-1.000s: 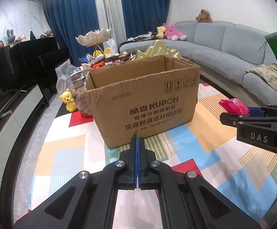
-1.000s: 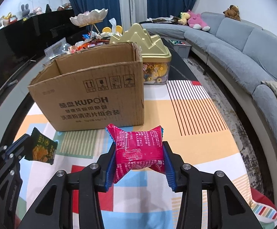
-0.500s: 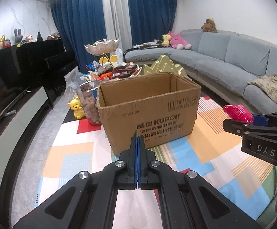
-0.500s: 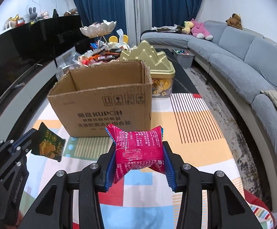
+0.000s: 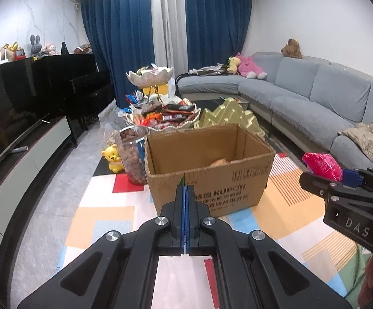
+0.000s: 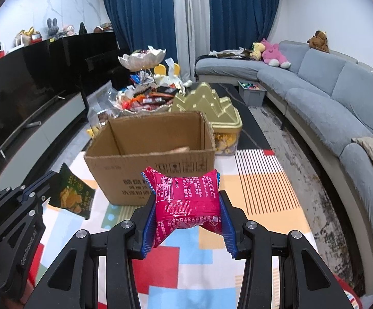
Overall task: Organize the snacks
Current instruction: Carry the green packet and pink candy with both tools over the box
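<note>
An open cardboard box (image 5: 212,154) stands on the patterned mat, with something tan lying inside it. My right gripper (image 6: 186,198) is shut on a puffy pink snack packet (image 6: 186,193), held above the mat in front of the box (image 6: 150,162). My left gripper (image 5: 185,188) is shut on a flat dark green snack packet (image 6: 70,195), which shows only as a thin green edge (image 5: 182,180) in the left wrist view. There the right gripper (image 5: 322,177) and its pink packet (image 5: 321,163) sit at the right. The left gripper (image 6: 46,184) is at the lower left of the right wrist view.
Behind the box are a gold mountain-shaped tin (image 6: 212,108), a tray heaped with snacks (image 5: 165,116), a jar of nuts (image 5: 132,154) and a yellow bear toy (image 5: 111,158). A grey sofa (image 5: 315,97) runs along the right. A TV cabinet (image 5: 32,149) lines the left.
Both grippers have risen with their packets still held. The box now sits lower in both views and its inside has come into sight.
</note>
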The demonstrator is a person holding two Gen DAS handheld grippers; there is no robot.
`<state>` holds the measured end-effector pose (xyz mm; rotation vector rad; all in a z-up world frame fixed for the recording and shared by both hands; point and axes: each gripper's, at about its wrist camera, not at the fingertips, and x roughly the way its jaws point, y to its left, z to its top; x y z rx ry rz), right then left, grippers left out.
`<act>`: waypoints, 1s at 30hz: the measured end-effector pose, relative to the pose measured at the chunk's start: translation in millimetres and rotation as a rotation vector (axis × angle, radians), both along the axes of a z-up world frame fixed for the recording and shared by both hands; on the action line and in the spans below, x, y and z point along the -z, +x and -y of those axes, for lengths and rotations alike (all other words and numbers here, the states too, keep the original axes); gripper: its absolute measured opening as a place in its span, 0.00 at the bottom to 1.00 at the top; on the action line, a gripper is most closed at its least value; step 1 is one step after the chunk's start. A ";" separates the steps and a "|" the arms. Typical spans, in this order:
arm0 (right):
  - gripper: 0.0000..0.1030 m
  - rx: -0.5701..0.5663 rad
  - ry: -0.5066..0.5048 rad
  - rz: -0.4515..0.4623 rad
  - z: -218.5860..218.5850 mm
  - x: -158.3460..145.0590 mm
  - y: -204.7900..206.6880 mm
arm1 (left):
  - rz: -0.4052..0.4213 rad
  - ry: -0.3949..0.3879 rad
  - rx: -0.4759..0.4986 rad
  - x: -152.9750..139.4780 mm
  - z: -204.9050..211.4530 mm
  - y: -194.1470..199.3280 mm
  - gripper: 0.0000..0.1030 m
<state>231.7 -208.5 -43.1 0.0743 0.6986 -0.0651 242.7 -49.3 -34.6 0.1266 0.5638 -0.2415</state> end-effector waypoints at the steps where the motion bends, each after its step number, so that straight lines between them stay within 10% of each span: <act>1: 0.43 -0.002 0.000 0.004 -0.8 -2.6 0.6 | 0.005 -0.001 -0.001 -2.6 0.0 0.7 0.02; 30: 0.43 -0.035 -0.005 0.095 -7.0 -53.8 43.5 | 0.062 -0.025 -0.009 -66.4 9.7 56.6 0.02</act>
